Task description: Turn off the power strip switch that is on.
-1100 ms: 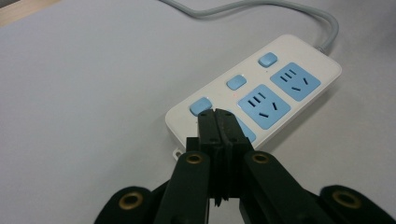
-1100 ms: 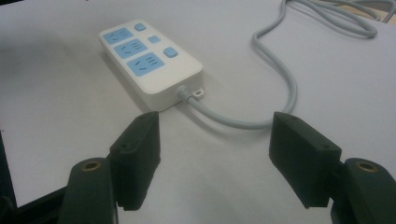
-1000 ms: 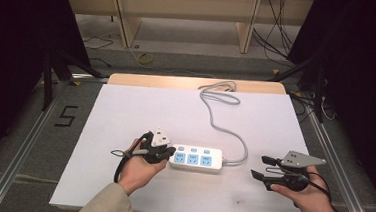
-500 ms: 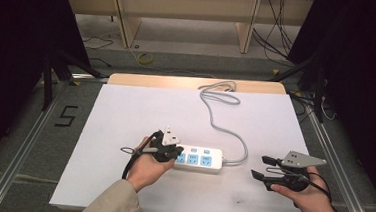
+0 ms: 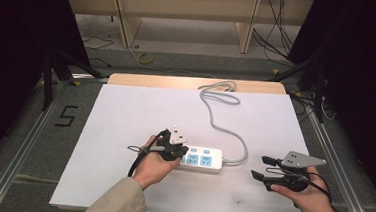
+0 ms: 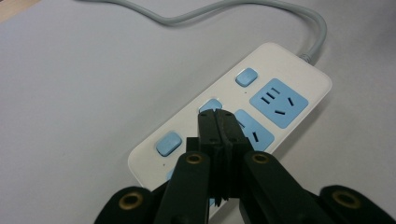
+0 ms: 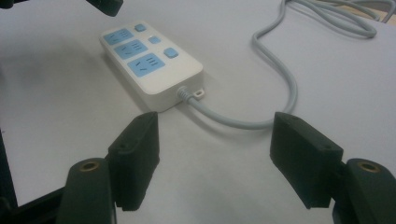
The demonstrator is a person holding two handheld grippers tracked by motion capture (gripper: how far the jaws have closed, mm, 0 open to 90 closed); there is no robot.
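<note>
The white power strip (image 5: 201,158) lies flat near the front middle of the bench (image 5: 125,111), long axis running left-right, its grey cord (image 5: 220,123) leaving the right end. The left gripper (image 6: 218,122) hovers over the strip's left end with fingers pressed together, empty. The right gripper (image 7: 212,156) sits off to the right, fingers wide apart.

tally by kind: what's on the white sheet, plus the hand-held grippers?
Power strip, white with blue sockets: 1
Grey cable running from the strip: 1
Hand-held grippers: 2, the left hand-held gripper with jaws shut over the strip, the right hand-held gripper open beside it
Blue rocker switches on the strip: 3
Total: 7
</note>
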